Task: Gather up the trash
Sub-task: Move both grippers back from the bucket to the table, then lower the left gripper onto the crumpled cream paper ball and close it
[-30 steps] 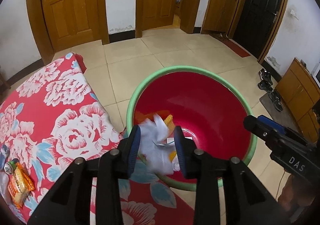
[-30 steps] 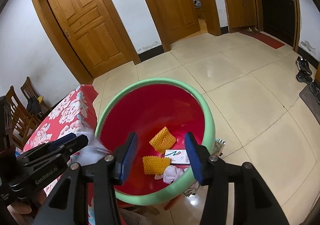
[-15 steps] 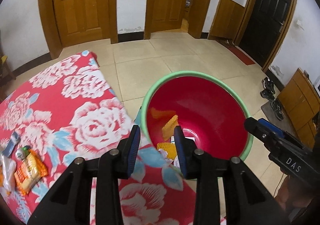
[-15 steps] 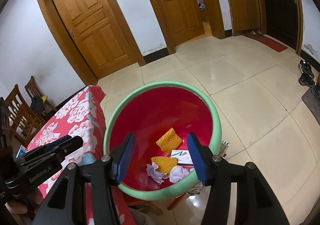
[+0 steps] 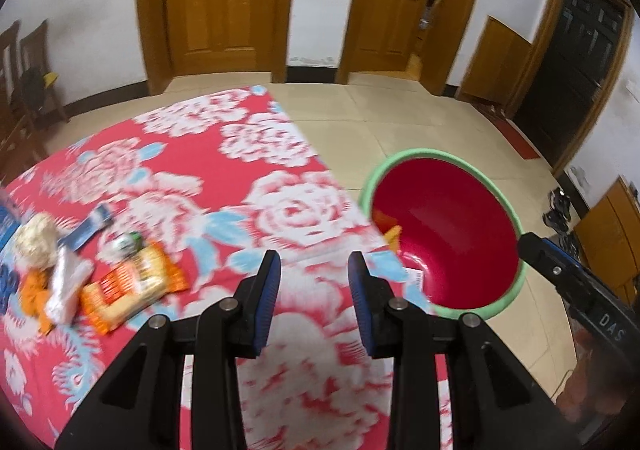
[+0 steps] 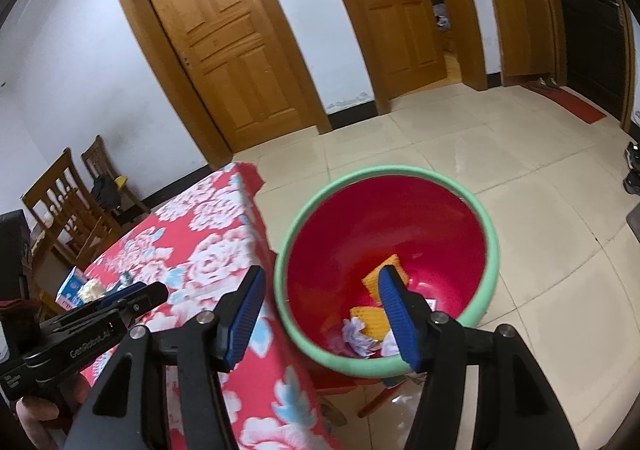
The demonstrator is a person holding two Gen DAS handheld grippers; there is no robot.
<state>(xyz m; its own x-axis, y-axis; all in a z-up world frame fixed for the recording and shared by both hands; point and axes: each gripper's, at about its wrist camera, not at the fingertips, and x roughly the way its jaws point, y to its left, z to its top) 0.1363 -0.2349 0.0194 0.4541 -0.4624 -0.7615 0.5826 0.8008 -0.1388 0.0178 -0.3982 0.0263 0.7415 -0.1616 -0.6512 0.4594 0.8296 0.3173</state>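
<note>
- The left claw (image 5: pixel 314 286) hangs over the bench (image 5: pixel 280 210), which wears a red cloth printed with white roses. Its two blue-padded fingers (image 5: pixel 269 302) stand moderately apart and grip nothing.
- The left claw points forward and slightly down toward the near middle of the bench; the view is blurred.
- Trash lies on the bench well to the left of that claw: an orange snack packet (image 5: pixel 132 284), a clear plastic wrapper (image 5: pixel 64 288) just beside it, a pale crumpled ball (image 5: pixel 36 238) and a blue strip of packaging (image 5: pixel 90 226) farther back.
- A red bin with a green rim (image 5: pixel 440 234) stands on the tiled floor (image 5: pixel 400 122) just beside the right edge of the bench.
- The right claw (image 6: pixel 320 314) hovers above the gap between bench edge and bin, tilted down. Its blue fingers (image 6: pixel 396 318) are spread wide and empty; the right finger sits over the bin's mouth, the left finger over the cloth.
- In the right wrist view, the bin holds yellow foam netting (image 6: pixel 384 278), crumpled white paper (image 6: pixel 358 338) and a small white card (image 6: pixel 431 304) at its bottom.
- A hand (image 6: pixel 44 410) grips the left tool's black handle at the lower left of the right wrist view.
- Wooden doors (image 6: pixel 224 50) and wooden chairs (image 6: pixel 68 210) line the far wall.
</note>
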